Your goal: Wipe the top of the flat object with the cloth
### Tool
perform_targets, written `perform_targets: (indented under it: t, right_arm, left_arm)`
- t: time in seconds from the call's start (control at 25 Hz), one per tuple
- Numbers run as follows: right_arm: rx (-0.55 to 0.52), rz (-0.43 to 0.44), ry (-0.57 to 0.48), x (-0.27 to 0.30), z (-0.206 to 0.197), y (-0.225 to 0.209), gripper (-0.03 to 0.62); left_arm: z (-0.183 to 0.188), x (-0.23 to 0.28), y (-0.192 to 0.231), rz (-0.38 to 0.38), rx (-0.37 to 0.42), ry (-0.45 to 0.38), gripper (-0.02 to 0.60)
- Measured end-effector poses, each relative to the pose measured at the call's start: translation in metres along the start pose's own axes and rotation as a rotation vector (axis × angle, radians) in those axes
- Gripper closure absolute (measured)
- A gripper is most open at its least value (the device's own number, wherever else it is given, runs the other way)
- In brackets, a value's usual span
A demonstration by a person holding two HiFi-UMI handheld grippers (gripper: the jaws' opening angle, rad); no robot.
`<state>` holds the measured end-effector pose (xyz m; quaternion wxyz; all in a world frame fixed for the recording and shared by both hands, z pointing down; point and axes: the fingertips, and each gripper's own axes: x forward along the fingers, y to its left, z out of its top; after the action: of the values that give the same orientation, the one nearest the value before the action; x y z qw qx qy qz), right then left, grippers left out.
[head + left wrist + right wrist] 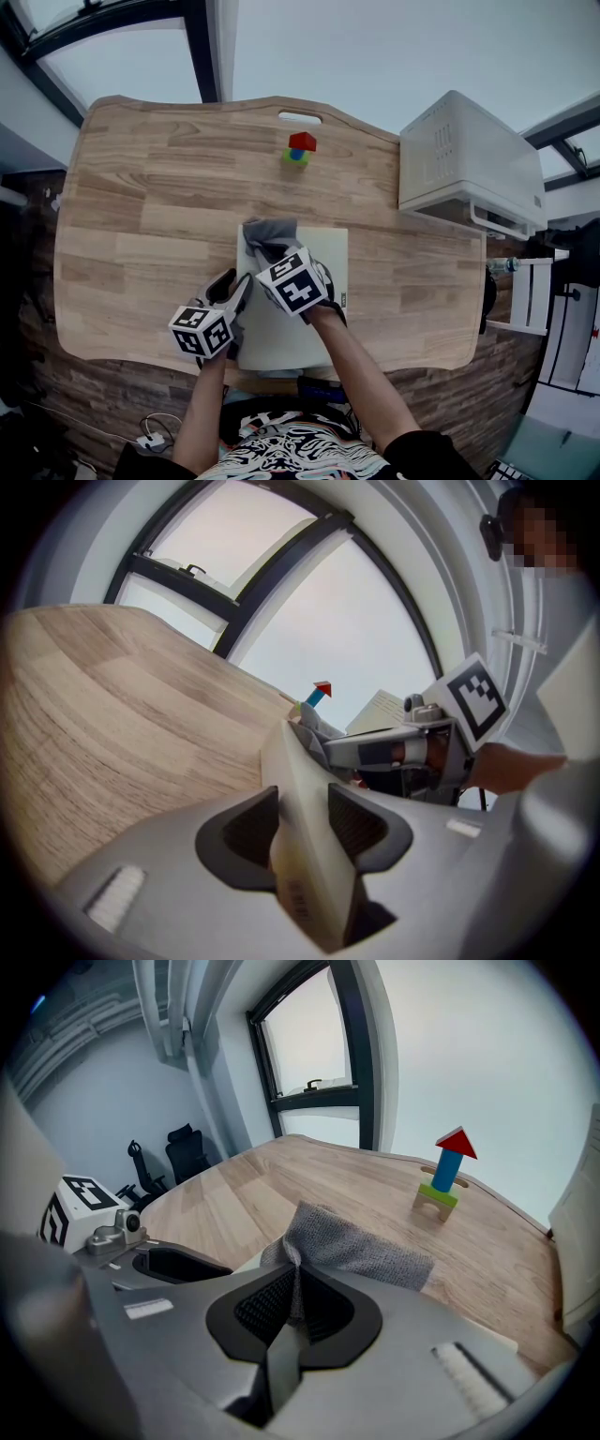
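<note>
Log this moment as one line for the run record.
left tongs: shut on flat board, left edge | right tongs: shut on grey cloth | cloth: on board's far end | block tower: farther back, apart

1. Flat object (323,281): a thin, cream-white rectangular panel. It lies on the wooden table (141,206), at the middle of the near side, with its near short edge at the table's front edge. The left gripper (305,822) has its jaws closed on the panel's left long edge. The small print on that edge is illegible.
2. Cloth (356,1241): grey, woven and bunched. It sits on the panel's far left corner. The right gripper (292,1302) pinches one fold of it between its jaws.
</note>
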<state>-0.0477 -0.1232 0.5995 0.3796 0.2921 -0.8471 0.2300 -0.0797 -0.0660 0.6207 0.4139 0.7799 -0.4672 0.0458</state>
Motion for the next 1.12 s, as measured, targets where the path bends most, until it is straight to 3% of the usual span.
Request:
perform_targets:
  t: [1.12]
  right_arm:
    - [0.008,0.047,-0.001,-0.003,-0.017,0.022,0.585]
  left_arm:
    - [0.0,0.001,0.002,-0.012,-0.019,0.001,0.38]
